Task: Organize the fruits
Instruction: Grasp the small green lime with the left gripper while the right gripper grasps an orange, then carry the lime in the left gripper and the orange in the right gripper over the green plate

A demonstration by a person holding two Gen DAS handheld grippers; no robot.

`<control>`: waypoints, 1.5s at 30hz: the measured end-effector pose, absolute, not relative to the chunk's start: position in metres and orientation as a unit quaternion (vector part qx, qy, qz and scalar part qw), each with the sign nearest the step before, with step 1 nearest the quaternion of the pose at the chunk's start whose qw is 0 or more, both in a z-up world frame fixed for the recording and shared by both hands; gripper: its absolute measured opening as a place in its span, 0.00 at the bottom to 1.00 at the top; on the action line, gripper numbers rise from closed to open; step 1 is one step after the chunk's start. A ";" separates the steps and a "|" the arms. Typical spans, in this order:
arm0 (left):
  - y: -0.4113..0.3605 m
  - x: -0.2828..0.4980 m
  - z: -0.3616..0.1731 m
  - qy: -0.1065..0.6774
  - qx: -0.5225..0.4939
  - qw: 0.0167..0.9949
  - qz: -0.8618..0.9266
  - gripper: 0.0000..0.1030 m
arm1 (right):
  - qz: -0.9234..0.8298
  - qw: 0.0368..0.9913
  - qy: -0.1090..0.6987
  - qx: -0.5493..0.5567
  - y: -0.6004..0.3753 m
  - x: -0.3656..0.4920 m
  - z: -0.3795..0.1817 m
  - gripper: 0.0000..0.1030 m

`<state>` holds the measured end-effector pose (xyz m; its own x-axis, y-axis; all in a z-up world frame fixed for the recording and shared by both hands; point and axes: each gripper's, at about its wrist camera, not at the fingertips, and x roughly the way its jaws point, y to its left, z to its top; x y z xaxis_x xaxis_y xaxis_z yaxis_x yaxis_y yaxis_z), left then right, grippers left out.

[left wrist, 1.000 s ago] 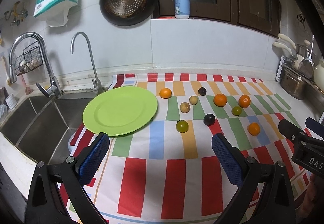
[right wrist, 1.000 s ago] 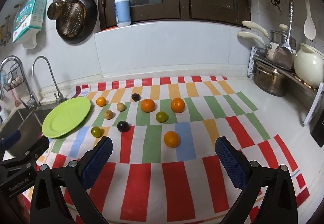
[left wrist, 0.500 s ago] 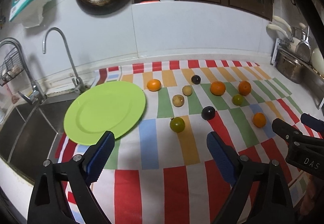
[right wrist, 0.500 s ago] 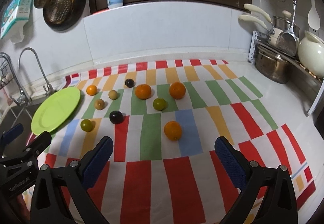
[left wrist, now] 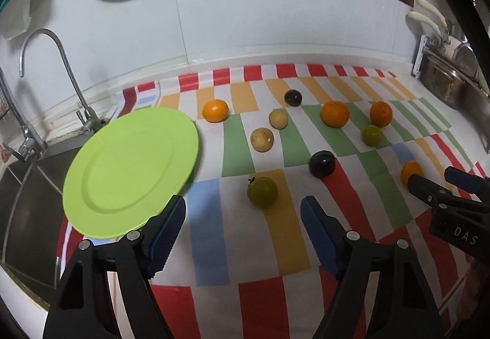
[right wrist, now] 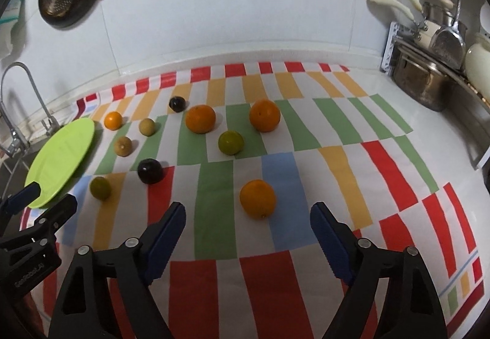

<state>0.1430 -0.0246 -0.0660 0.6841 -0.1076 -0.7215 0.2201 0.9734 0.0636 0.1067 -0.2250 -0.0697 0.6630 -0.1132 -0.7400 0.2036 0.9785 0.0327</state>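
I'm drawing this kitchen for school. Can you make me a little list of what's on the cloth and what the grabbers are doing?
plate: green plate, nothing on it, at the cloth's sink end
cloth: striped cloth
oranges: four
green fruits: two
dark fruits: two
tan fruits: two
left gripper: jaws have just been closing, nothing held, near green fruit
right gripper: jaws have just been closing, nothing held, near orange
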 end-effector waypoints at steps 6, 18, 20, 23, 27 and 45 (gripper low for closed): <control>-0.029 0.160 -0.080 0.407 0.073 0.906 -0.091 0.68 | -0.085 0.897 0.429 0.061 -0.230 0.125 -0.087 0.66; -0.033 0.179 -0.096 0.432 0.061 0.893 -0.107 0.46 | -0.088 0.891 0.444 0.046 -0.232 0.138 -0.098 0.45; -0.035 0.181 -0.098 0.436 0.061 0.891 -0.114 0.42 | -0.088 0.890 0.445 0.046 -0.233 0.139 -0.099 0.42; -0.037 0.183 -0.100 0.438 0.058 0.889 -0.121 0.37 | -0.087 0.891 0.444 0.042 -0.233 0.139 -0.098 0.37; -0.037 0.185 -0.102 0.439 0.057 0.888 -0.125 0.30 | -0.088 0.893 0.441 0.037 -0.232 0.138 -0.097 0.33; -0.032 0.150 -0.068 0.394 0.056 0.906 -0.142 0.28 | -0.035 0.918 0.394 0.012 -0.210 0.119 -0.067 0.33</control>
<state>0.1504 -0.0325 -0.0675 0.6491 -0.2135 -0.7301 0.3019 0.9533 -0.0103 0.1188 -0.2102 -0.0670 0.6870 -0.0542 -0.7246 0.0727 0.9973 -0.0058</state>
